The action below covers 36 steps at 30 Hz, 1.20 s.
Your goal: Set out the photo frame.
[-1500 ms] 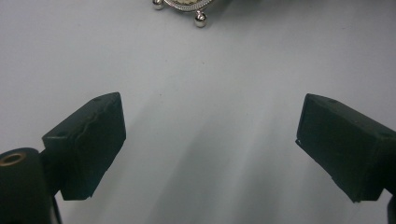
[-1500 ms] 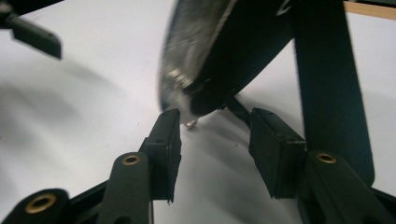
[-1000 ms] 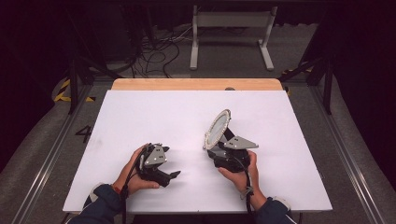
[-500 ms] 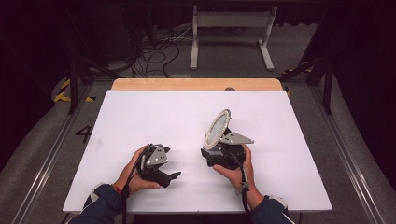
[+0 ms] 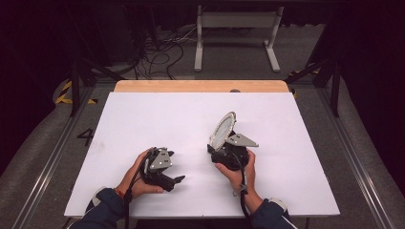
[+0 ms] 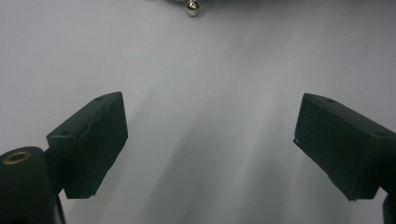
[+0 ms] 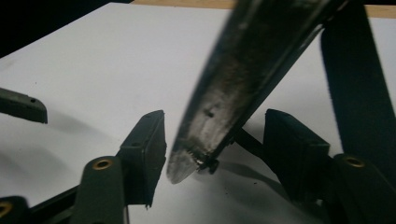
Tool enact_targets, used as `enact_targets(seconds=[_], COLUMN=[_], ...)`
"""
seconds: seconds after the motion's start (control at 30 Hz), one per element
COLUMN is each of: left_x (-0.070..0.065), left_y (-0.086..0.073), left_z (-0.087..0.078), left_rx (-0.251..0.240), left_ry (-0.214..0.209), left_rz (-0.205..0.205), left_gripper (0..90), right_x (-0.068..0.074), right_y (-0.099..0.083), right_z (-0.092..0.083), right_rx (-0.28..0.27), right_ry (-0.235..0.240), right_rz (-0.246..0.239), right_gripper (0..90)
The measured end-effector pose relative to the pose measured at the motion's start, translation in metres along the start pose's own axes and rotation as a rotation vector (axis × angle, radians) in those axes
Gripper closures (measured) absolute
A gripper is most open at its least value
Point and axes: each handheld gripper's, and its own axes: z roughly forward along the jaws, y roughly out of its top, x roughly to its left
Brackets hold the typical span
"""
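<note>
Your right gripper (image 5: 220,143) has that round metal strainer (image 5: 223,130) standing on edge mid-table; its jaws just narrowed, pads still off it. It looks light, stiff and slippery, so pinch the rim. Left gripper (image 6: 210,140) is wide open.

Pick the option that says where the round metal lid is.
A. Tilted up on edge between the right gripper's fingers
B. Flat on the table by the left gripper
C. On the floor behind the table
A: the round metal lid stands tilted on edge, rising from the right gripper above the white table; the right gripper view has its rim between the fingers.
</note>
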Motion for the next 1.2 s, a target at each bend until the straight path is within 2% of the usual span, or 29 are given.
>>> enact_targets(seconds=[0.1,0.17,0.23,0.53,0.77,0.97,1.2], left_x=[0.0,0.0,-0.001,-0.001,0.0,0.0,-0.001], left_y=[0.0,0.0,0.001,0.0,0.001,0.001,0.002], left_z=[0.001,0.001,0.0,0.0,-0.001,-0.001,-0.002], left_rx=[0.003,0.003,0.003,-0.001,-0.001,-0.001,-0.006], left_ry=[-0.001,-0.001,-0.002,-0.007,0.004,0.006,0.006], left_rz=[0.001,0.0,-0.002,-0.003,0.007,-0.001,0.005], left_gripper=[10.1,10.0,10.0,9.7,9.6,9.6,9.7], right_x=[-0.003,-0.002,0.0,-0.001,-0.006,-0.013,-0.02], right_y=[0.0,-0.001,0.0,-0.001,-0.003,-0.002,-0.001], right_z=[-0.002,-0.002,-0.003,-0.007,-0.012,-0.018,-0.023], right_rx=[-0.009,-0.009,-0.003,0.021,0.032,0.053,0.067], right_ry=[0.006,0.018,0.009,0.017,0.047,0.09,0.142], right_rz=[0.022,0.02,0.003,-0.014,-0.013,-0.017,-0.011], right_gripper=[47.9,52.5,53.3,58.3,62.7,69.2,72.2])
